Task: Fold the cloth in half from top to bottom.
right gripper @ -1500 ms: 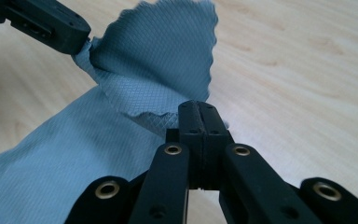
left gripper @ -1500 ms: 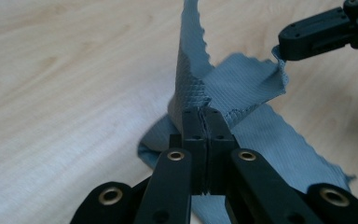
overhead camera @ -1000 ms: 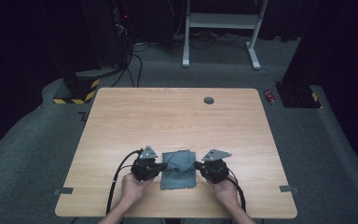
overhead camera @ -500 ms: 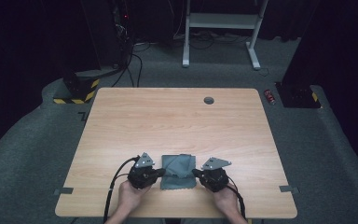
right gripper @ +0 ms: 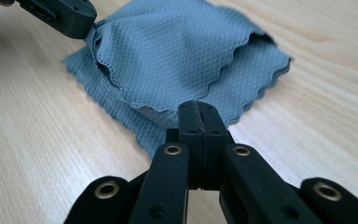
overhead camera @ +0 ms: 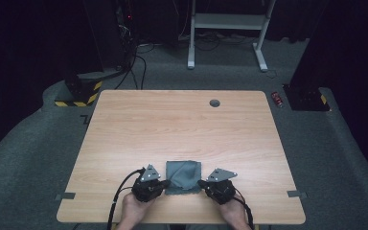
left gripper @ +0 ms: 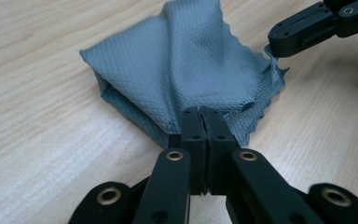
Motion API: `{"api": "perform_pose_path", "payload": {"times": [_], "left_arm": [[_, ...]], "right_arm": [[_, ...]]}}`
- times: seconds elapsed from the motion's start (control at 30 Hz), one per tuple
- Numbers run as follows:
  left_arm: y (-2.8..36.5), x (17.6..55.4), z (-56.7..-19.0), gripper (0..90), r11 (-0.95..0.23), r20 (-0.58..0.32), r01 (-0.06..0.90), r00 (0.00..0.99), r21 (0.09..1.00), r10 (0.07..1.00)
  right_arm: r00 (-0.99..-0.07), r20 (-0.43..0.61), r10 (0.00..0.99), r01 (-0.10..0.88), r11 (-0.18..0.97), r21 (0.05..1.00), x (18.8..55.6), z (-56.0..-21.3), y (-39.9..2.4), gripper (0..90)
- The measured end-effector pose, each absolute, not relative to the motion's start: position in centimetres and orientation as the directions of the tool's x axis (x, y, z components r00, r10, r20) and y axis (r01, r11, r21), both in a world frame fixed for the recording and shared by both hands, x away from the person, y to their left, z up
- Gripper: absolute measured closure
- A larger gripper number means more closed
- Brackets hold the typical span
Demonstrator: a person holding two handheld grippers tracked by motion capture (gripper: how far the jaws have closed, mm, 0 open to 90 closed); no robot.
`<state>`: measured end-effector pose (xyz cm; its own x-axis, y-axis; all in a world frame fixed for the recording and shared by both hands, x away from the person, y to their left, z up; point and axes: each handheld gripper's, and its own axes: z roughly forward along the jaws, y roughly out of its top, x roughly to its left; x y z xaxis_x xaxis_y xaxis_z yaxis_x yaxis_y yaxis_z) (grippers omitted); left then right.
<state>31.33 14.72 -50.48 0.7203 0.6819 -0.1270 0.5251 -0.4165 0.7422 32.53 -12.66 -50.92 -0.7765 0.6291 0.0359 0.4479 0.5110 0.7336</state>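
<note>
A grey-blue textured cloth (overhead camera: 184,175) lies folded on the wooden table (overhead camera: 182,129) near its front edge. My left gripper (overhead camera: 165,183) is shut on the cloth's near left corner; in the left gripper view its jaws (left gripper: 204,115) pinch the zigzag edge of the cloth (left gripper: 186,60). My right gripper (overhead camera: 202,183) is shut on the near right corner, and in the right gripper view it (right gripper: 197,111) grips the cloth (right gripper: 177,56). The top layer is lifted and puckered between the two grips. Each gripper view also has the other gripper (left gripper: 307,25) (right gripper: 60,14) in it.
A small dark round grommet (overhead camera: 214,103) sits in the table near its far edge. Beyond the table are grey carpet, a white frame's legs (overhead camera: 225,28) and cables. Tape strips (overhead camera: 65,196) mark the table's front corners.
Both grippers have moved toward the table's front edge, drawing the cloth's held edge with them. The jaws have stayed shut on the cloth.
</note>
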Motion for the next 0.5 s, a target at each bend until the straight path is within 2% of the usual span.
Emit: {"api": "perform_pose_path", "payload": {"times": [0.17,0.33,0.5], "left_arm": [[14.6,30.9,-51.0,86.3,-0.418,-0.134,0.538,0.715,0.732,0.686],[14.5,30.7,-51.2,82.1,-0.430,-0.136,0.540,0.722,0.723,0.678],[14.7,30.4,-50.8,72.5,-0.434,-0.131,0.536,0.725,0.724,0.676]], "right_arm": [[-0.784,0.039,0.619,0.452,0.527,0.719,32.1,-51.7,-12.7,88.7],[-0.789,0.051,0.612,0.454,0.524,0.721,31.8,-51.6,-12.7,82.2],[-0.788,0.059,0.613,0.445,0.501,0.742,31.8,-50.8,-12.6,77.9]]}}
